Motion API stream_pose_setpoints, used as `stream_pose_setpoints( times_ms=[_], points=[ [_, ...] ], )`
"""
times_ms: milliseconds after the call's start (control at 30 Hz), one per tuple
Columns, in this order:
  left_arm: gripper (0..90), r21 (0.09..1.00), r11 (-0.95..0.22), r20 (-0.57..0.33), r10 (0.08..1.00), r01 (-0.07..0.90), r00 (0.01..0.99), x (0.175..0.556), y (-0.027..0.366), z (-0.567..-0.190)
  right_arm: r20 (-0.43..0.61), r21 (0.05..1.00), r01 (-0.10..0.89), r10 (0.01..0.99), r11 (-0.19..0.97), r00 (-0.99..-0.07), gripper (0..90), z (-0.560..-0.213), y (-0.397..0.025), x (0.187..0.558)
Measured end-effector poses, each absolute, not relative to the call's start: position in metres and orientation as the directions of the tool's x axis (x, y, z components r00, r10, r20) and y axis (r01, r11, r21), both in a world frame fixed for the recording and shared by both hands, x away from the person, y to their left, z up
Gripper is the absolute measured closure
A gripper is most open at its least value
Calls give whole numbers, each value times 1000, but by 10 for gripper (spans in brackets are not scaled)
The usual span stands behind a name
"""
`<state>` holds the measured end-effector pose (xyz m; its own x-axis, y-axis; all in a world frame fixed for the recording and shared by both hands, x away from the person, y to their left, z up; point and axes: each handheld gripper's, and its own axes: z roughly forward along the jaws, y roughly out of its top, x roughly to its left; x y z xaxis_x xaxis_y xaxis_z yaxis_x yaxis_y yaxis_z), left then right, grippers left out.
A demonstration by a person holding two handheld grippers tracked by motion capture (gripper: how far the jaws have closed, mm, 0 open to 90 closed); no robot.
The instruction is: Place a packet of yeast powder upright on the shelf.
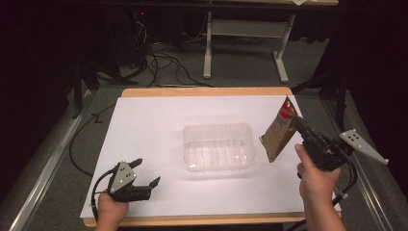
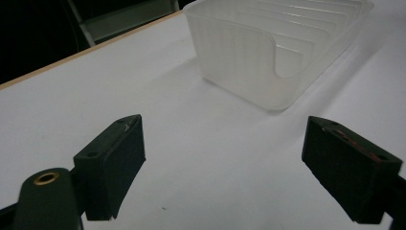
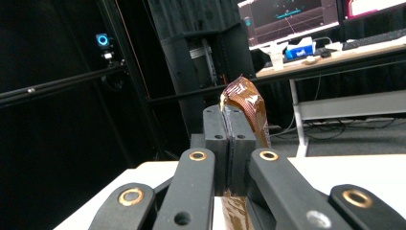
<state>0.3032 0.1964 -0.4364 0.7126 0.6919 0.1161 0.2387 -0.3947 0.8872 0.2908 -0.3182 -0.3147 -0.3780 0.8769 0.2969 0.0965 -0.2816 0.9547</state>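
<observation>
A brown foil snack packet with a red label hangs in the air to the right of a clear plastic tray. My right gripper is shut on the packet's right edge. In the right gripper view the closed jaws pinch the brown packet, which sticks up above them. My left gripper rests low at the table's front left, open, with nothing between its fingers. In the left gripper view its gripper points toward the near corner of the tray, well short of it.
The tray holds nothing and has a ribbed floor. A white sheet covers the wooden table. Beyond the far edge stand a grey desk frame and loose cables on the floor. Dark stands flank both sides.
</observation>
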Motion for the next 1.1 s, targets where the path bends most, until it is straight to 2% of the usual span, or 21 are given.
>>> stream_pose_setpoints(
  times_ms=[367,1100],
  points=[
    [153,890,-391,116,692,235,713,302,196,-436,289,955,71,858,-286,-424,900,-288,-295,296],
    [153,893,-385,113,691,232,714,301,197,-435,299,954,116,829,-278,-473,900,-292,-244,319]
  ],
)
